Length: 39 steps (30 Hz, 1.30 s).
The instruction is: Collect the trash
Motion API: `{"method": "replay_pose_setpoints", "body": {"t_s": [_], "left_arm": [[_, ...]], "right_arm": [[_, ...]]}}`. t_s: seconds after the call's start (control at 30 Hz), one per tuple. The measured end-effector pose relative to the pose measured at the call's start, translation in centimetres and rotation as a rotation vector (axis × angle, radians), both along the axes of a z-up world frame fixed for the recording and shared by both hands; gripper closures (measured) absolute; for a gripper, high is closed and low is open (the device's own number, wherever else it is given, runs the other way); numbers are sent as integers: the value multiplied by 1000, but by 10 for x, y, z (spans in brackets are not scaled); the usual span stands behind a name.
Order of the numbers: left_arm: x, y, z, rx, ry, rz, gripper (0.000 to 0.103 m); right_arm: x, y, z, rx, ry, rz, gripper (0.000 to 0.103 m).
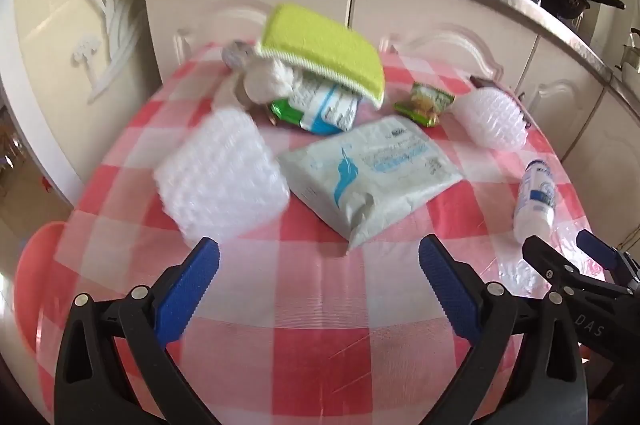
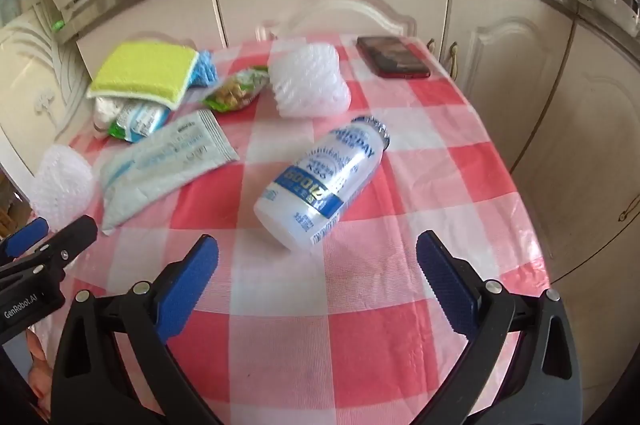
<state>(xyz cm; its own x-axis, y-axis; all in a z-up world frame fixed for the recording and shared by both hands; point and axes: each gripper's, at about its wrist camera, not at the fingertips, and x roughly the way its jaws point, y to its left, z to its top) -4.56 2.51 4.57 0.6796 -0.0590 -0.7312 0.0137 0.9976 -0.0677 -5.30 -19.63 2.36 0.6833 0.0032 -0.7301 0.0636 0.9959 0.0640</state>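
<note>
Trash lies on a red-and-white checked table (image 1: 304, 353). A white foam net (image 1: 222, 177) sits just ahead of my open, empty left gripper (image 1: 319, 257), towards its left finger. A white wipes packet (image 1: 370, 171) lies ahead, centre. A second foam net (image 1: 494, 119), a green snack wrapper (image 1: 424, 103) and a blue-white wrapper (image 1: 328, 107) lie farther back. A white plastic bottle (image 2: 320, 185) lies on its side just ahead of my open, empty right gripper (image 2: 318, 251). The bottle also shows in the left wrist view (image 1: 536, 201).
A yellow-green sponge (image 1: 320, 49) rests on a pile of wrappers and crumpled tissue at the back. A dark red phone (image 2: 392, 62) lies at the far right corner. A pink basin (image 1: 32, 285) sits off the table's left. Kitchen cabinets (image 2: 328, 5) stand behind.
</note>
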Motion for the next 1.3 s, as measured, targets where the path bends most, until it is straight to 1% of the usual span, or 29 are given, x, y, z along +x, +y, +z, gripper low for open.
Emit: {"method": "replay_pose_setpoints", "body": {"t_s": [0.2,0.4,0.47,0.63,0.83,1.07,1.3], "left_arm": [[-29,10,40,24,-122,7,5],[-57,18,63,26,-193,26,5],[-63,18,71,26,-201,38,5],[-80,25,88,24,-250,63,5],[-103,35,109,34,-326,85,5],[-124,40,127,43,-392,95,5],[-131,42,132,70,-421,106,5]], "right_arm": [[-25,2,41,4,-106,-10,3],[-64,12,83,-17,-245,21,3],[-76,18,96,-33,-285,30,3],[-101,31,122,-58,-361,46,3],[-124,41,139,-68,-423,72,3],[-148,47,155,-53,-496,87,3],[-166,49,160,-38,-555,98,3]]}}
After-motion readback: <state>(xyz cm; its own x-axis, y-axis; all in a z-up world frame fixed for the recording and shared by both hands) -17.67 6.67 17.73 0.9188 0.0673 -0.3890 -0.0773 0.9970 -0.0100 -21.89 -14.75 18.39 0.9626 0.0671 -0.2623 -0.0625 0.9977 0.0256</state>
